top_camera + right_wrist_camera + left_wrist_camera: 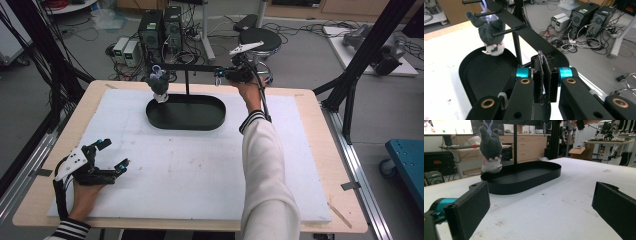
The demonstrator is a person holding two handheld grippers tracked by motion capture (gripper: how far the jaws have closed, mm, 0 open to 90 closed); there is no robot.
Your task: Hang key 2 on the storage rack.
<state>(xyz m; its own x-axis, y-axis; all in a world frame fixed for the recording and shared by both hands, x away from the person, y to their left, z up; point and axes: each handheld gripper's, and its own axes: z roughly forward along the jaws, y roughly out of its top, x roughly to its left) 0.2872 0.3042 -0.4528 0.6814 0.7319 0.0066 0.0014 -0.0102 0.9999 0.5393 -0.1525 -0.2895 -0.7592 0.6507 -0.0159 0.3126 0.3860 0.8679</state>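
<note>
high view: right gripper (220, 76) at the rack bar's (192, 67) right end, plush toy (159, 85) hanging far left. left gripper (113, 154) wide open, empty, on surface (200, 170). right gripper view: jaws shut, apparently on nothing.

A wooden worktop (320, 165) carries a white foam mat (200, 170) over most of its surface. On the far middle of the mat sits a black oval metal tray (200, 122), and a black T-shaped peg rack (187, 75) rises from it. A grey and white plush toy (159, 85) hangs from the rack's left end, above the tray's left part. The left tool (112, 155) rests on the mat at the near left. The right tool (220, 76) is at the rack's right end. Beyond the worktop, on the floor, stand black computer towers (161, 27) and a round black stool (260, 40).
</note>
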